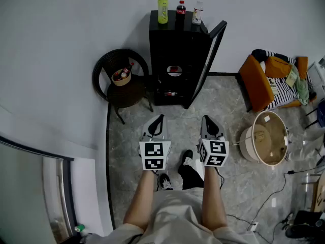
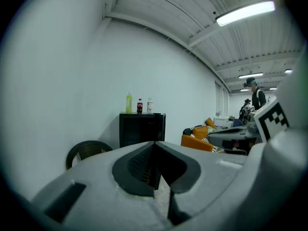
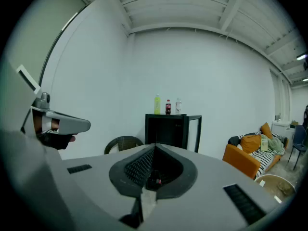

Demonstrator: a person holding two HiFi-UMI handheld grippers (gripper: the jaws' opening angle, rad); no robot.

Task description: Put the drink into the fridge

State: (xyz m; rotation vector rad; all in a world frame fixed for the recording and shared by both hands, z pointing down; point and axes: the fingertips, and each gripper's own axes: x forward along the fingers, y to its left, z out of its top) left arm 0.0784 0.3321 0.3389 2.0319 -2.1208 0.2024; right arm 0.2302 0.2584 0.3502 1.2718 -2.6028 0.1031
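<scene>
Three drinks stand on top of a black fridge (image 1: pixel 175 44): a yellow-green bottle (image 1: pixel 162 9), a dark cola bottle (image 1: pixel 181 9) and a pale bottle (image 1: pixel 197 13). The fridge door (image 1: pixel 210 60) hangs open to the right, and a few items sit on the shelves inside. My left gripper (image 1: pixel 160 117) and right gripper (image 1: pixel 205 119) are held side by side well short of the fridge, both pointing at it. Both are shut with nothing in them. The fridge (image 2: pixel 142 129) shows beyond the left gripper (image 2: pixel 155 142), and the bottles (image 3: pixel 168 106) beyond the right gripper (image 3: pixel 155 146).
A dark wicker chair (image 1: pixel 122 80) with a small basket of things stands left of the fridge. An orange sofa (image 1: pixel 269 80) and a round wooden tub (image 1: pixel 266 138) are on the right. Cables trail over the marble floor at lower right. A person stands far off (image 2: pixel 255 97).
</scene>
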